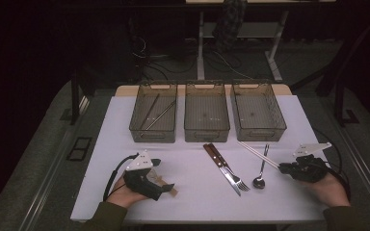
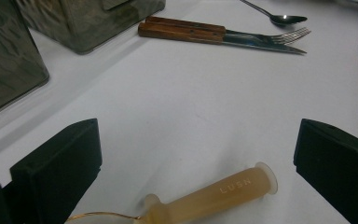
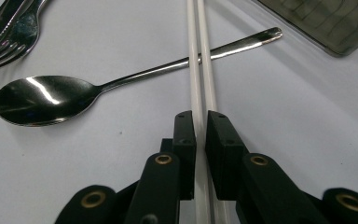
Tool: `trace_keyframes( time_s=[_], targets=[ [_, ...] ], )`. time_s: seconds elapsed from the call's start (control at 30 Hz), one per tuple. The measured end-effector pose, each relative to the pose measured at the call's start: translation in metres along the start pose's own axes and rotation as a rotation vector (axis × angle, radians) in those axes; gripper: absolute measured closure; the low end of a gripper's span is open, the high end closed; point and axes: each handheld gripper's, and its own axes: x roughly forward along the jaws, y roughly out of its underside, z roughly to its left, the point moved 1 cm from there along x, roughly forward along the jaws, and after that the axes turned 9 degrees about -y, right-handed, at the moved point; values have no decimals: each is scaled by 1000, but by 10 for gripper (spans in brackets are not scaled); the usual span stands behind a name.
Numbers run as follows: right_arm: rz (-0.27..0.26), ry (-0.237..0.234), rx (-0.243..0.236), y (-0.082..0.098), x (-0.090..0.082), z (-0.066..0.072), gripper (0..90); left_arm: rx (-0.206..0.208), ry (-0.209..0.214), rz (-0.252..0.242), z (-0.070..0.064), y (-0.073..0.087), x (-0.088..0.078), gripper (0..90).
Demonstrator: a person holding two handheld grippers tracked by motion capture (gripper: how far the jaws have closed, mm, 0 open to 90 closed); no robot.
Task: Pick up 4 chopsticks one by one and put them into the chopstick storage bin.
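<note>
While the white chopsticks (image 3: 200,56) are pinched between the closed jaws of the right gripper (image 3: 200,123), the step in hand is judged to be the pick-up of that pair from the table (image 1: 192,197) for sorting into one of the three bins at the far edge. In the right gripper view the two sticks are seen running side by side through the narrow gap between the pads, their far ends lying across the handle of the spoon (image 3: 42,100); in the high view they are seen stretching from the right gripper (image 1: 284,168) up and to the left, towards the right bin (image 1: 257,111). The sticks appear to rest on the cloth, so no lift can be read yet. What the next move seems to call for is a level rise, so that the spoon is not dragged along, and then a carry to the left bin (image 1: 154,111), where two thin rods (possibly chopsticks, too small to be sure) already lie. The left gripper (image 1: 160,174) is held wide open near the front edge with nothing gripped; a pale yellowish handle (image 2: 223,189) lies between its jaws, untouched. The knife and fork (image 1: 227,168) lie side by side in the middle.
</note>
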Motion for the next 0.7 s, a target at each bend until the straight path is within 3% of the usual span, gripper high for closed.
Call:
trace_keyframes(
  time_s=[0.33,0.7],
  targets=[
    [31,-5,-20,-1,6,3,814,1,3,0,0,0,0,0],
    [17,-12,-8,0,8,4,793,6,10,7,-1,0,2,0]
  ],
)
